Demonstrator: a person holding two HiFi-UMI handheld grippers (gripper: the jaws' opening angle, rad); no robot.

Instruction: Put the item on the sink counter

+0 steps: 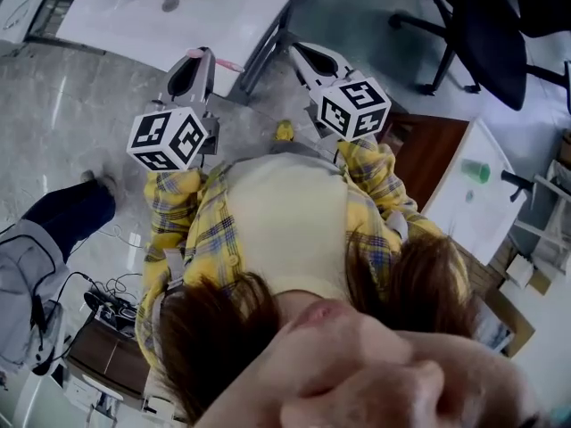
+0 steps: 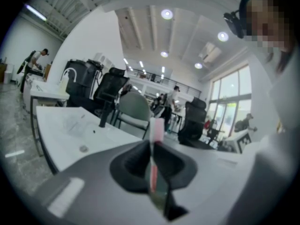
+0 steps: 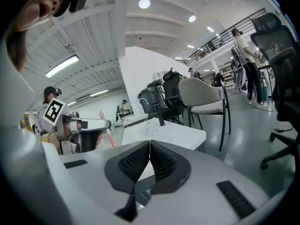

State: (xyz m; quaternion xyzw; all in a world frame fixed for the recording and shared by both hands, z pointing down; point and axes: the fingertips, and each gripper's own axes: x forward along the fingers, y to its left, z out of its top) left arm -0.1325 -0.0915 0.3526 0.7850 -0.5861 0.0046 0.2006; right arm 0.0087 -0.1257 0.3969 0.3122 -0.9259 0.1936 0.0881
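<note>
Left tongs point(image 2: 152, 149) clamp pink stick point(image 2: 157, 127); right tongs point(image 3: 149, 146) closed, empty.

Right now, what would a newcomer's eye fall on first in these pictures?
The thin pink item clamped in the shut left tool draws the eye, poking up past its tips. The right tool, held alongside it, is shut and empty. Ahead of both lies the white sink counter, with its drain hole in the basin.
</note>
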